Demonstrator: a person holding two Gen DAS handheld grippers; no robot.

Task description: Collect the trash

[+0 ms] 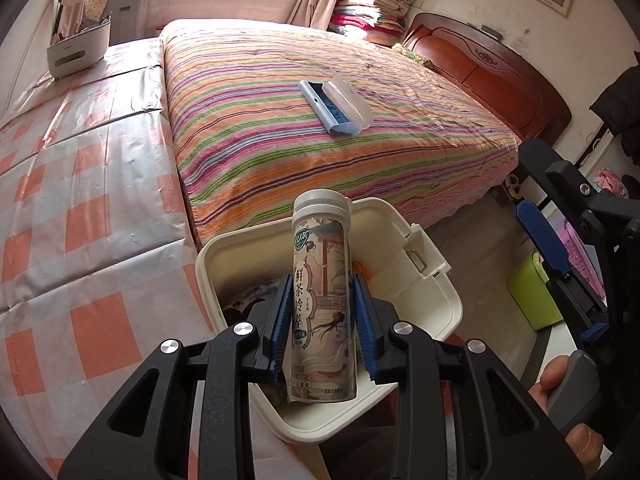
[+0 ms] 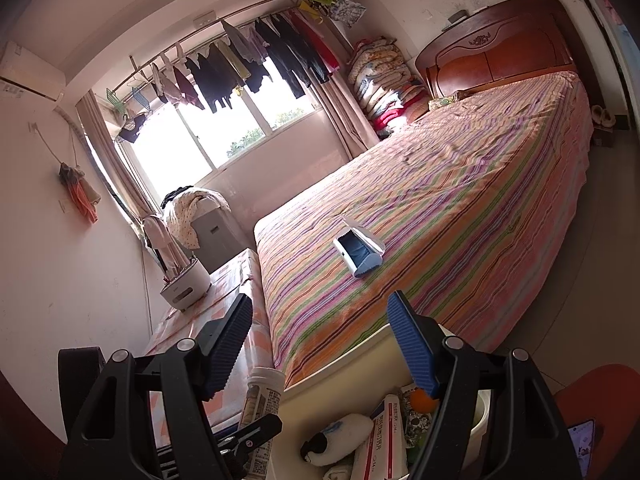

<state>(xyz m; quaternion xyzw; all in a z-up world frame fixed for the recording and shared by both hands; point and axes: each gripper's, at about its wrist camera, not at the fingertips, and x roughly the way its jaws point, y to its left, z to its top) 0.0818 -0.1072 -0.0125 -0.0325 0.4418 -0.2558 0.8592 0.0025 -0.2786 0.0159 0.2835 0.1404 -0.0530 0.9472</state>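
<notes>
**Tea bottle over bin — drop step**

Bedroom scene: striped bedspread point(image 1: 320, 112) fills upper centre, checked plastic-covered surface point(image 1: 80, 200) at left. Left gripper point(image 1: 322, 320) holds the tall printed paper-label tea bottle with white cap point(image 1: 322, 280) upright between its blue pads, above the cream plastic bin point(image 1: 424, 280) at lower centre; whether the pads still press is unclear, no gap showing. Right gripper point(image 2: 320, 352) stands released, empty. Judged step: depositing. Next: part the jaws fully, then withdraw.
</notes>
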